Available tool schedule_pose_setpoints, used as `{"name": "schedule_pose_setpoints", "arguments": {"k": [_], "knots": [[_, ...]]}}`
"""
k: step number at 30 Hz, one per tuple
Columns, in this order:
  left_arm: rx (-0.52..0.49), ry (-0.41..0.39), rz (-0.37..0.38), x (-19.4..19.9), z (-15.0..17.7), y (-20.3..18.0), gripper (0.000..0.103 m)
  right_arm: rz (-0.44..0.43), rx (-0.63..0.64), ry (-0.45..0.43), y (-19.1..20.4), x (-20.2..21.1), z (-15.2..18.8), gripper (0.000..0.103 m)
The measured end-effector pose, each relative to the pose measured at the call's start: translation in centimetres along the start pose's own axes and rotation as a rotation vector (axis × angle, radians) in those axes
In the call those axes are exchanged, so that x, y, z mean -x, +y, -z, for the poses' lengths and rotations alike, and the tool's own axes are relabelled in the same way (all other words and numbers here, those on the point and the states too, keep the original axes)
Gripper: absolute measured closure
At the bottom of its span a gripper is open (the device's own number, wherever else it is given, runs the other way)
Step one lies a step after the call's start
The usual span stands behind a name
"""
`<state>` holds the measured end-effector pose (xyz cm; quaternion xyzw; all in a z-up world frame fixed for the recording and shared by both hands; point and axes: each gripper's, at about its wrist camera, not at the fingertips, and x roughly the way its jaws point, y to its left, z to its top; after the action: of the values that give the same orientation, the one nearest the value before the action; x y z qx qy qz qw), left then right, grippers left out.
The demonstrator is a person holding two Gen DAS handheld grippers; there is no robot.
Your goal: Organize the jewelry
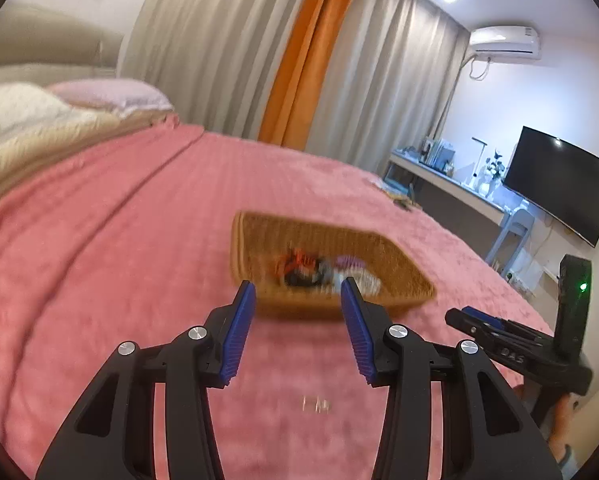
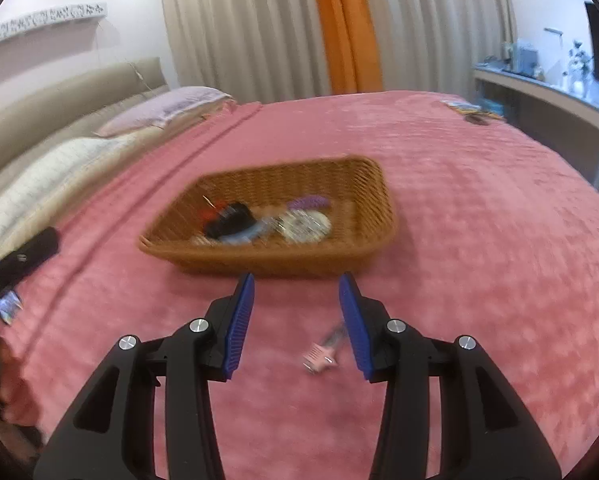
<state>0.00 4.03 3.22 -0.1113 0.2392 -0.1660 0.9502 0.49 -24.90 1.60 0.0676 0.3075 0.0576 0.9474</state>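
Observation:
A brown wicker basket sits on the pink bedspread and holds several hair and jewelry pieces. It also shows in the left wrist view. My right gripper is open and empty, just short of the basket's near wall. A small pink hair clip lies on the bedspread between its fingers. My left gripper is open and empty before the basket. A small pale item lies blurred on the bedspread below it. The right gripper shows at the right of the left wrist view.
The pink bedspread covers a wide bed. Pillows and a headboard lie at the far left. Curtains hang behind. A desk and a TV stand to the right. Small items lie at the bed's far right corner.

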Motion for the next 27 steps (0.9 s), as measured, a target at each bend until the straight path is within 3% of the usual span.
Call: {"name": "schedule_pose_setpoints", "arguments": {"k": [9,16,27], "knots": [[0.003,0.136,0.043,-3.2,5.2,1.2,0.060,-0.001,-0.036,0.096,-1.3,-3.2,3.0,0.062],[0.037,0.177,0.088,-3.9,6.4,2.3,0.060,-0.019,-0.063,0.114,-1.7,-3.7,3.2,0.062],[-0.008,0.284,0.104,-5.4,7.4,1.4,0.060,-0.018,-0.099,0.199,-2.4,-5.2,3.5,0.062]]}}
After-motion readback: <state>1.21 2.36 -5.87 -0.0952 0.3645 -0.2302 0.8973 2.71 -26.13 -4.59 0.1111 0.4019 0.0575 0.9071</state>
